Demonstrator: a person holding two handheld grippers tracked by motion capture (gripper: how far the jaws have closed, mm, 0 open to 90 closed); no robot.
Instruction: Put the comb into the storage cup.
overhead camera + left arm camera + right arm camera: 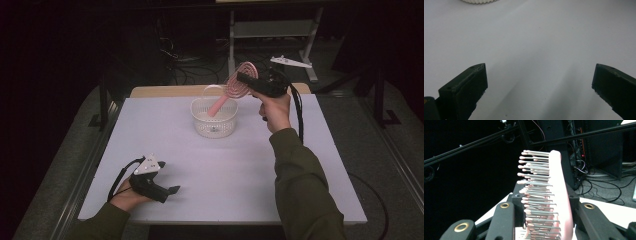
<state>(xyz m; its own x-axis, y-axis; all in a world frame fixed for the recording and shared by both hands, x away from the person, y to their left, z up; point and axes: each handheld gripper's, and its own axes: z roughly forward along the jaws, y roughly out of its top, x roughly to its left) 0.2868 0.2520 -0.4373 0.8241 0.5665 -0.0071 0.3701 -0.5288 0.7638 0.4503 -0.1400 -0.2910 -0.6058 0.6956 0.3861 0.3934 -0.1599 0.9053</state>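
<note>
Your right gripper (247, 78) was raised above the far edge of the surface (240, 170), its jaws clamped on the round head of a pink hairbrush (235, 87) whose bristles (536, 195) stood out sideways between them, while the brush's handle slanted down into the white slotted basket (215, 119) standing near the middle of the far edge. Your left gripper (172, 190) rested low by the near left corner of the surface, well apart from the basket, with its jaws spread wide and nothing between them.
</note>
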